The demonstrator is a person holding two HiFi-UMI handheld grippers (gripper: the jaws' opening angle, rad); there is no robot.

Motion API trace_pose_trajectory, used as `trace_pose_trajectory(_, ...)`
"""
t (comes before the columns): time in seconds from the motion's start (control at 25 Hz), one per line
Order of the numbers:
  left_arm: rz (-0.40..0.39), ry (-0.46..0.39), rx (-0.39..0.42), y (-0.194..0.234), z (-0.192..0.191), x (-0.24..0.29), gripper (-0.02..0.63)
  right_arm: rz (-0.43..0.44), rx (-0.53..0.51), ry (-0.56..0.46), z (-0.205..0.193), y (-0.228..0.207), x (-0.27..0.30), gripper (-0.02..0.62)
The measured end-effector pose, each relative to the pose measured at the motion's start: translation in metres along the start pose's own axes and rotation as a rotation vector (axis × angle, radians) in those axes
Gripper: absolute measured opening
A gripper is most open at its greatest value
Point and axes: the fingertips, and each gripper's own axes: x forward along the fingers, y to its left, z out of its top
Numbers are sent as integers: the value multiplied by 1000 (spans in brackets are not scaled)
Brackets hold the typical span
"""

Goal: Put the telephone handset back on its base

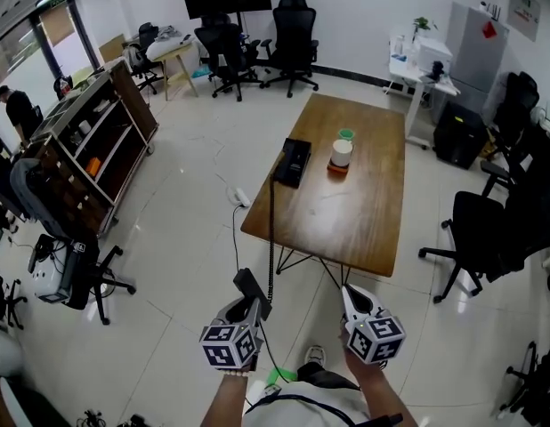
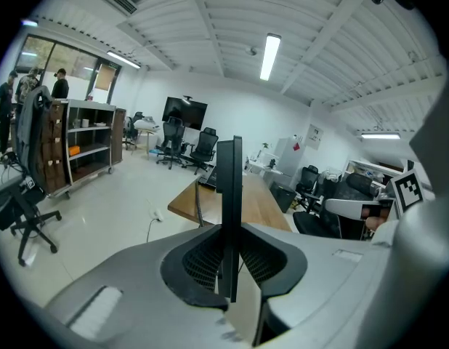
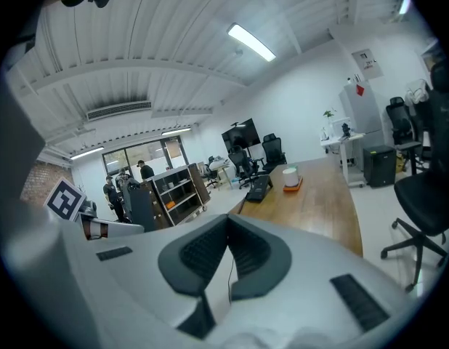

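The handset [image 1: 251, 292] is not sitting on its base. It is standing well off the surface, over the floor, and the left gripper [image 1: 248, 308] is pinching it between its jaws. In the left gripper view it is showing edge-on, with its long axis rising upright out of the jaws. The cord [image 1: 271, 229] is running from it across the gap up to the base [image 1: 294, 161].

The base is lying at the left edge of the surface [image 1: 364, 221], in the far half, with its long axis running along that edge. From the jaws it is lying ahead and slightly to the right, well apart. A white cup [image 1: 342, 153] is standing just beside it, toward the middle of the surface.

The right gripper [image 1: 353, 299] is hanging level with the left. Its jaws are pressed together and gripping nothing.

Judgement: the carrying hand is also the one on the base's side. The handset is needing to tip from upright to lying along the base.
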Motion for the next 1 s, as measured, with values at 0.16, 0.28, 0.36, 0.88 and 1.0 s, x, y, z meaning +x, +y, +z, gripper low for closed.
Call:
trace_pose_trajectory(0.16, 17, -1, -4, -3, 5, 9, 71, 12, 6, 4, 4, -11, 6, 2)
trace_pose_trajectory(0.28, 27, 0, -5, -8, 8, 15, 71, 22, 10, 10, 7, -21, 10, 2)
trace_pose_trajectory(0.36, 38, -1, -7, -10, 9, 20, 71, 33, 8, 14, 9, -26, 12, 2)
trace_pose_trajectory(0.88, 81, 4, -22, -17, 8, 32, 71, 88, 3, 47, 5, -39, 32, 2)
trace_pose_trajectory(1.0, 80, 8, -22, -15, 14, 36, 71, 88, 7, 53, 7, -39, 38, 2)
